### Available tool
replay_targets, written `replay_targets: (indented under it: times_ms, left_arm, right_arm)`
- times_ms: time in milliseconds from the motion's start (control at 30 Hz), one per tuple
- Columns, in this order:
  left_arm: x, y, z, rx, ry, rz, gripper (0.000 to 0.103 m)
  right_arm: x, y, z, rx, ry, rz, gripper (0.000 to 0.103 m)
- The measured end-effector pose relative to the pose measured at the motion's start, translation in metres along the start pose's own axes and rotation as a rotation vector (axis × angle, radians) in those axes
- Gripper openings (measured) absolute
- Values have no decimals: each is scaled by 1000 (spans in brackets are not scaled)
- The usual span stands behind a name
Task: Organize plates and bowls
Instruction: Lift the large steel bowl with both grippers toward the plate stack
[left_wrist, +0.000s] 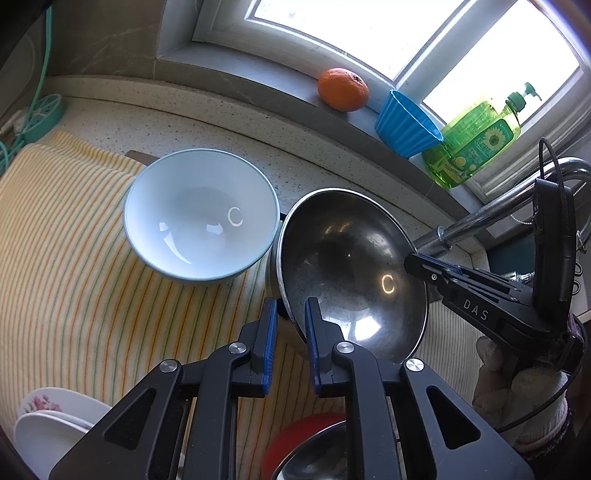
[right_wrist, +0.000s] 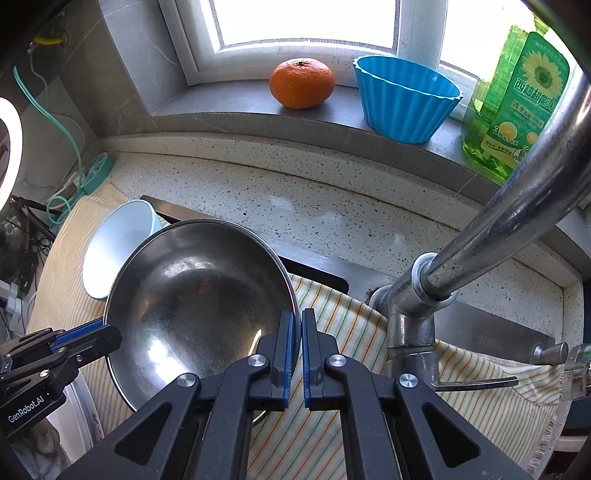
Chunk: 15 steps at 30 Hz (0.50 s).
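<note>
A steel bowl is tilted up over the striped cloth, its hollow facing both cameras. My left gripper has its blue pads on either side of the bowl's near rim and is shut on it; in the right wrist view it bites the rim at the lower left. My right gripper is shut on the opposite rim, and the left wrist view shows it at the bowl's right edge. A pale blue bowl stands upright on the cloth just beside the steel bowl.
White floral plates and a red bowl with a steel one inside lie near the bottom edge. A chrome faucet arches close on the right. On the sill are an orange, a blue cup and a green soap bottle.
</note>
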<state>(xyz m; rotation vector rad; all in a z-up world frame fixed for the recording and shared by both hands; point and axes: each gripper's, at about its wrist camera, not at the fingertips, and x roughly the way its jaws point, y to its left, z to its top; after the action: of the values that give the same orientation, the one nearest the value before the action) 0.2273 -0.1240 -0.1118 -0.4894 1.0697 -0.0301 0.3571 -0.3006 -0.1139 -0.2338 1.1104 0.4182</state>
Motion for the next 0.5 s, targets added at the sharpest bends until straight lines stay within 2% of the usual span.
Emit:
replay_targets:
  times_ms: [500]
  left_arm:
    - [-10,-1,-3,13,-10,-25,13]
  right_arm:
    - [-18,1,-8,30,-20,-5,4]
